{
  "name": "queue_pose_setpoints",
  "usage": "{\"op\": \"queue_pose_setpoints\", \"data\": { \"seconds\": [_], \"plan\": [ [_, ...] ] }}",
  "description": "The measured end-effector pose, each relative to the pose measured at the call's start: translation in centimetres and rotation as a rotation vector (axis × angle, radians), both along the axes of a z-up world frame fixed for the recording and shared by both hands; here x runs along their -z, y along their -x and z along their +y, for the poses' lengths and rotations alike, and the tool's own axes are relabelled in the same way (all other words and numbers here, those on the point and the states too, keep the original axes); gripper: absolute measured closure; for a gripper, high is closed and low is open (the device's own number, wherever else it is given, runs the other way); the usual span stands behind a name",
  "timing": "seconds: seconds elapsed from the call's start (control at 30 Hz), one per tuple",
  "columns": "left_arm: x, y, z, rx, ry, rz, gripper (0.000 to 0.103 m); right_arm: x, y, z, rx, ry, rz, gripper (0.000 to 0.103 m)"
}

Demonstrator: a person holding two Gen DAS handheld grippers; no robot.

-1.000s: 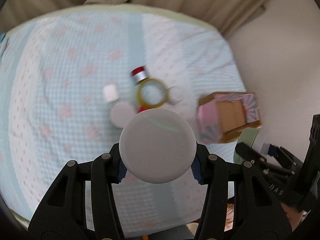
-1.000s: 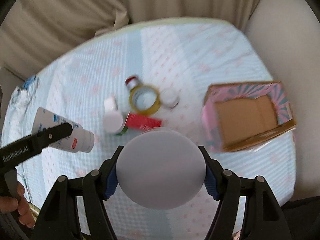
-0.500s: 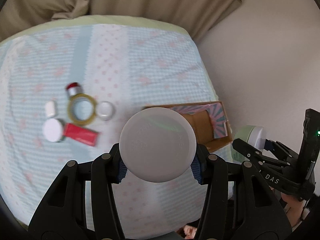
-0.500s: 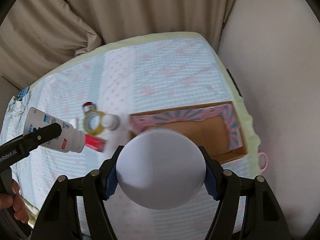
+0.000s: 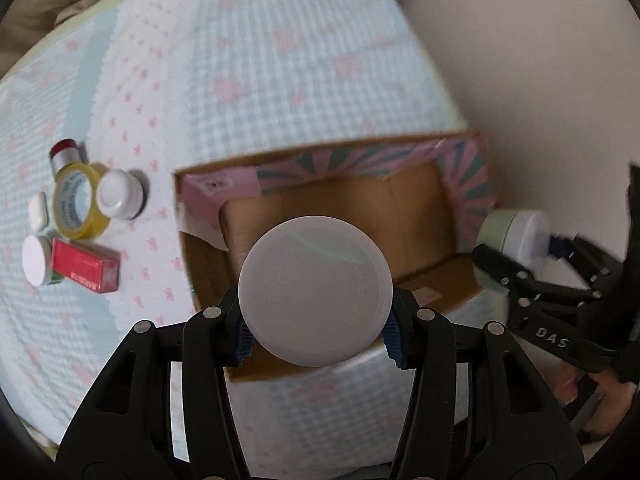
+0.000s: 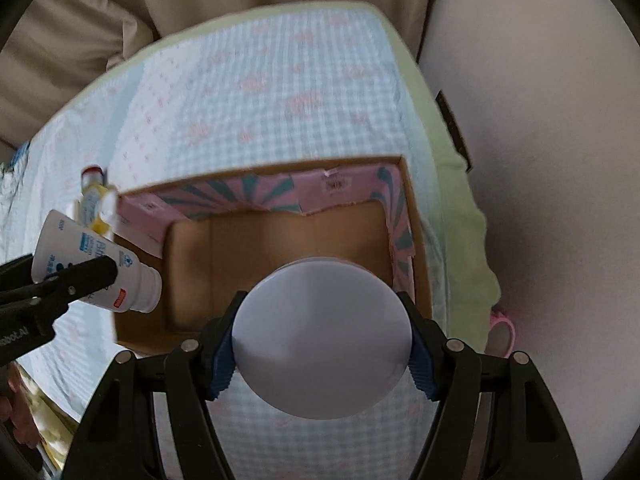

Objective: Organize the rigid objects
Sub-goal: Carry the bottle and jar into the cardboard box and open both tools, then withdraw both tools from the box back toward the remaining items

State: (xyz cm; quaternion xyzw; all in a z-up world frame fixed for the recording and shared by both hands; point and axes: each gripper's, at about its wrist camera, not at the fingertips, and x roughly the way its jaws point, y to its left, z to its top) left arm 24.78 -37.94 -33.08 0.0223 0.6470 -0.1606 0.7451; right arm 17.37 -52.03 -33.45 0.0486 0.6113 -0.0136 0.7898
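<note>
Cardboard box [image 6: 280,256] open and bare inside, left gripper [image 5: 316,320] clamping white bottle [image 6: 96,272], right gripper [image 6: 322,354] clamping green-banded jar [image 5: 512,236], leftover clutter at nine o'clock around yellow tape roll [image 5: 76,208] clear only in left view.

White bottle [image 6: 100,268] over open box [image 6: 280,256]

Both wrist fisheyes looking steeply down, close above open pink-and-brown cardboard box [image 5: 352,208] [image 6: 280,248] near right edge of checked blue bedspread [image 5: 248,64] [image 6: 260,92]; box and bedspread shared.
</note>
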Motion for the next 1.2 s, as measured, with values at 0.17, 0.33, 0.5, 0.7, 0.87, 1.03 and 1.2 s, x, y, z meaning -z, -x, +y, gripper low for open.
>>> {"op": "queue_pose_setpoints", "data": {
  "seconds": [0.17, 0.33, 0.5, 0.7, 0.87, 1.03, 1.2],
  "plan": [
    [4.1, -0.6, -2.7, 0.149, -0.139, 0.054, 0.056, 3.7, -0.6, -0.3, -0.092, 0.004, -0.003, 0.037],
    [6.3, -1.0, -4.6, 0.265, -0.216, 0.073, 0.056, 5.8, -0.5, 0.4, -0.162, 0.004, -0.017, 0.037],
    [6.1, -1.3, -6.0, 0.363, -0.240, 0.058, 0.025, 6.5, -0.5, 0.6, -0.203, 0.010, -0.034, 0.037],
    [3.9, -2.7, -4.4, 0.355, -0.243, 0.023, 0.000, 6.6, -0.6, 0.6, -0.266, 0.049, -0.044, 0.000],
    [3.2, -2.7, -1.0, 0.278, -0.222, 0.044, 0.000, 4.4, 0.8, 0.4, -0.255, 0.081, -0.123, 0.000],
    [1.9, -2.0, 1.2, 0.202, -0.182, 0.050, 0.000, 3.3, 1.9, 0.3, -0.226, 0.114, -0.126, 0.000],
    [0.8, 0.2, 2.5, 0.178, -0.168, 0.024, 0.000, 2.2, 2.9, 0.1, -0.182, 0.086, -0.127, 0.000]
  ]
}}
